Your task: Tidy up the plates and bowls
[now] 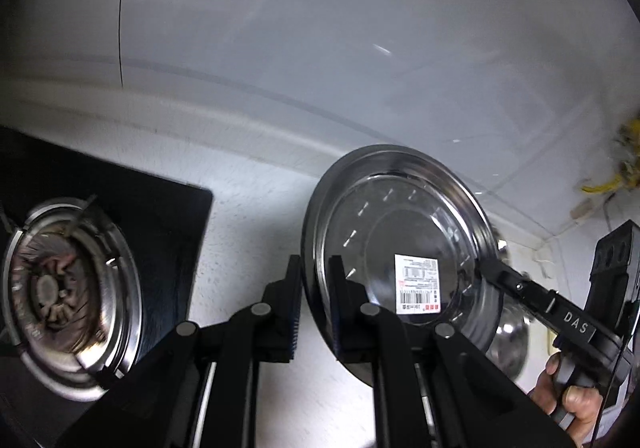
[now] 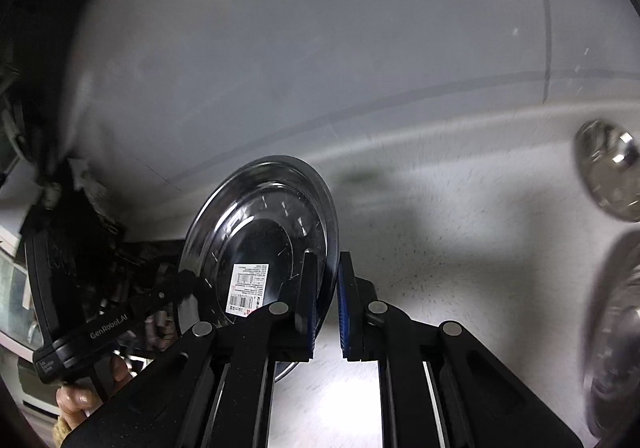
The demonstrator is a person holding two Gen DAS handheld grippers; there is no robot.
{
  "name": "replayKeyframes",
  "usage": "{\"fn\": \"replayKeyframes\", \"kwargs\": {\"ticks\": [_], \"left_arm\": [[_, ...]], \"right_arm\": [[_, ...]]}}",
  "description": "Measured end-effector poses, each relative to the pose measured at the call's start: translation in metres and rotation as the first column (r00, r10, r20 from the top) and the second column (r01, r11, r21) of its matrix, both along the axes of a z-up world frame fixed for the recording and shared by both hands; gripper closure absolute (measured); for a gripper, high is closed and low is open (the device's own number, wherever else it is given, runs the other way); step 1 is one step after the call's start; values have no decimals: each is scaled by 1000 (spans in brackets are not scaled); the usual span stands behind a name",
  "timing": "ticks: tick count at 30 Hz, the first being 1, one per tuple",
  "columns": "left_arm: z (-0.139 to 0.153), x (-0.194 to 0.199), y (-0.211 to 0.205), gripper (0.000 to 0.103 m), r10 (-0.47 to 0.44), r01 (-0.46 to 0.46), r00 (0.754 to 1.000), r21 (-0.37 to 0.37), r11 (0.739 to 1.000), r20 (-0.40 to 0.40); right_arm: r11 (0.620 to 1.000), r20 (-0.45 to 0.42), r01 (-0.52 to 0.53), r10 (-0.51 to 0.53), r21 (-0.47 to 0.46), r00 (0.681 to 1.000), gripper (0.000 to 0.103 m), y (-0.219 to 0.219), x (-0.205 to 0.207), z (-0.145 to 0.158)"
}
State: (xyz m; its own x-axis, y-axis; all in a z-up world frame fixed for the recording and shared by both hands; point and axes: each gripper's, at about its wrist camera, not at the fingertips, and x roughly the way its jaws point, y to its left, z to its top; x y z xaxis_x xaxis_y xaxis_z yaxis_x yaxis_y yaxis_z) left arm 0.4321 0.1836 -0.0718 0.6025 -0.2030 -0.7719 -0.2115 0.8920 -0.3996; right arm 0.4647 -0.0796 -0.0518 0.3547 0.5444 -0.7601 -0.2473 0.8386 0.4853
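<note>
A round steel plate (image 1: 400,216) with a white barcode sticker (image 1: 418,284) in its middle hangs tilted above the counter, held by both grippers at opposite rims. My left gripper (image 1: 316,308) is shut on its left rim. In the same view my right gripper (image 1: 490,272) reaches in from the right and clamps the far rim, with a hand (image 1: 576,404) on its handle. In the right wrist view the plate (image 2: 260,224) stands on edge, my right gripper (image 2: 326,308) is shut on its right rim, and the left gripper (image 2: 188,282) grips the opposite side.
A black gas hob with a steel burner ring (image 1: 68,296) lies to the left. The white speckled counter (image 1: 248,208) meets a pale wall behind. A steel bowl (image 1: 512,340) sits below the plate. More steel dishes (image 2: 608,172) (image 2: 616,328) blur at the right.
</note>
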Motion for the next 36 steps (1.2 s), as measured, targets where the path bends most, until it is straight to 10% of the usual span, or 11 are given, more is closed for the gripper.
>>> {"fn": "replayKeyframes", "kwargs": {"ticks": [15,36], "left_arm": [[72,-140,-70,92,-163,162,985,29,986,51],[-66,-250,-134,92,-232,237,964,20,971,-131]], "right_arm": [[998,103,53,-51,-17,993,94,-81,-142,99],[996,-170,67,-77,-62,982,94,-149,-249,-37]]}}
